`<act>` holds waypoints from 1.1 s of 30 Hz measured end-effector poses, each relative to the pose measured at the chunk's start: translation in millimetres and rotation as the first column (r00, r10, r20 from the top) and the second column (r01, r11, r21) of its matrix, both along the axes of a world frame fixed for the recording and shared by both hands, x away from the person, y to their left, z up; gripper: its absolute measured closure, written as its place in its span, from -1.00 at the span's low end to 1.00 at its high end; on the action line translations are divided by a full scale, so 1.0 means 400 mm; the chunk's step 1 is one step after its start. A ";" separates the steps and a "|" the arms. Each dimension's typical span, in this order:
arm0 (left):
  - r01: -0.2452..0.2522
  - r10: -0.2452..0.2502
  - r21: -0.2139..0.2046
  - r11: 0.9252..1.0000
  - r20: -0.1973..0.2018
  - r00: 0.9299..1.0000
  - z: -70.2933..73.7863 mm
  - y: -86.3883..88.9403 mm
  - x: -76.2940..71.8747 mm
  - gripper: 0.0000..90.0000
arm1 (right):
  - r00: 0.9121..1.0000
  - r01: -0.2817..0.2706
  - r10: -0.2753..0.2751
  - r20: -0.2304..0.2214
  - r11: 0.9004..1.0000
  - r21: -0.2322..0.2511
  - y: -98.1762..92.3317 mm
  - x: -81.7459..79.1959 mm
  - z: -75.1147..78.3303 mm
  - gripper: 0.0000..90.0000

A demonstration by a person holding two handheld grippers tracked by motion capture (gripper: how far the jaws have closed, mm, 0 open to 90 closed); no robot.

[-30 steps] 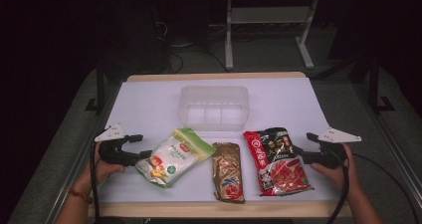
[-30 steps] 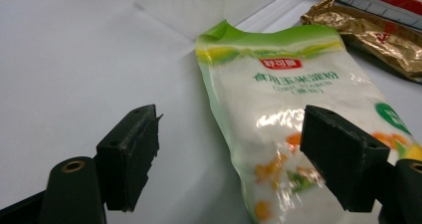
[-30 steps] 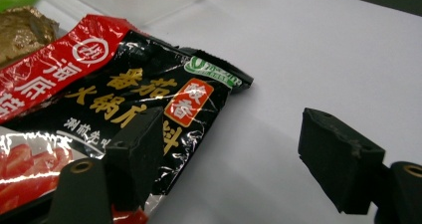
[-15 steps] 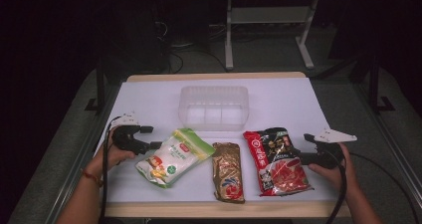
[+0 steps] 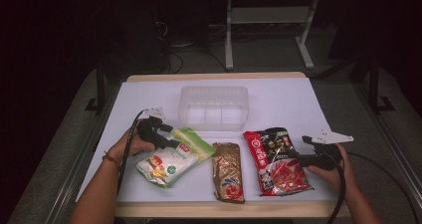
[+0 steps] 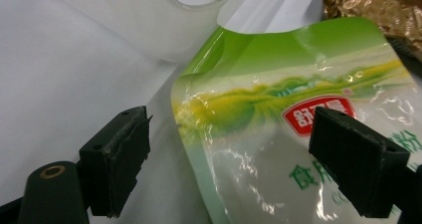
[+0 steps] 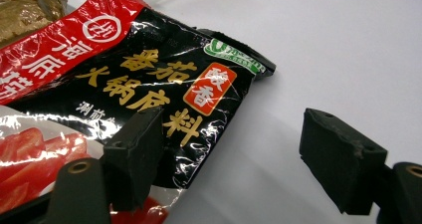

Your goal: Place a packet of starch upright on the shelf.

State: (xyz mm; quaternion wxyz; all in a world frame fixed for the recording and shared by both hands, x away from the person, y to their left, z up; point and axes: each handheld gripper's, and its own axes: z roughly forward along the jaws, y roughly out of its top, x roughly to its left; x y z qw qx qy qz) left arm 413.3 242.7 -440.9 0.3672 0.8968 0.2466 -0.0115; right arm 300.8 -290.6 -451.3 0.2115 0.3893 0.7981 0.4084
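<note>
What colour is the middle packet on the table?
Gold packet with a red patch near its bottom, best seen in the high view.

Right gripper [image 7: 239,159] with jaws spread wide above the white table surface [image 7: 348,50]. Left jaw overlaps the corner of a red-and-black sauce packet [image 7: 149,84]; a gold foil packet [image 7: 27,5] lies beyond it.
</note>
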 end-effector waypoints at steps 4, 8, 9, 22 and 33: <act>0.014 -0.014 0.012 1.000 -0.018 1.000 -0.006 -0.024 0.003 -0.67 | 1.000 -0.005 0.005 -0.003 1.000 -0.002 0.001 -0.003 0.000 -0.45; 0.057 -0.056 0.035 0.998 -0.026 0.998 0.001 -0.035 -0.008 -0.60 | 1.000 -0.010 0.010 -0.004 1.000 -0.002 0.002 -0.004 0.001 -0.44; 0.069 -0.068 0.041 0.997 -0.022 0.997 0.003 -0.037 -0.011 -0.59 | 1.000 -0.010 0.010 -0.005 1.000 -0.002 0.002 -0.004 0.001 -0.44; -0.011 0.003 0.118 0.993 0.064 0.998 0.013 -0.058 -0.024 0.76 | 1.000 -0.020 0.020 -0.005 1.000 -0.006 0.006 -0.002 0.002 -0.43; -0.084 0.084 0.002 0.996 0.063 0.994 0.027 0.012 -0.029 1.00 | 1.000 -0.010 0.010 -0.003 1.000 -0.005 0.003 -0.001 0.002 -0.43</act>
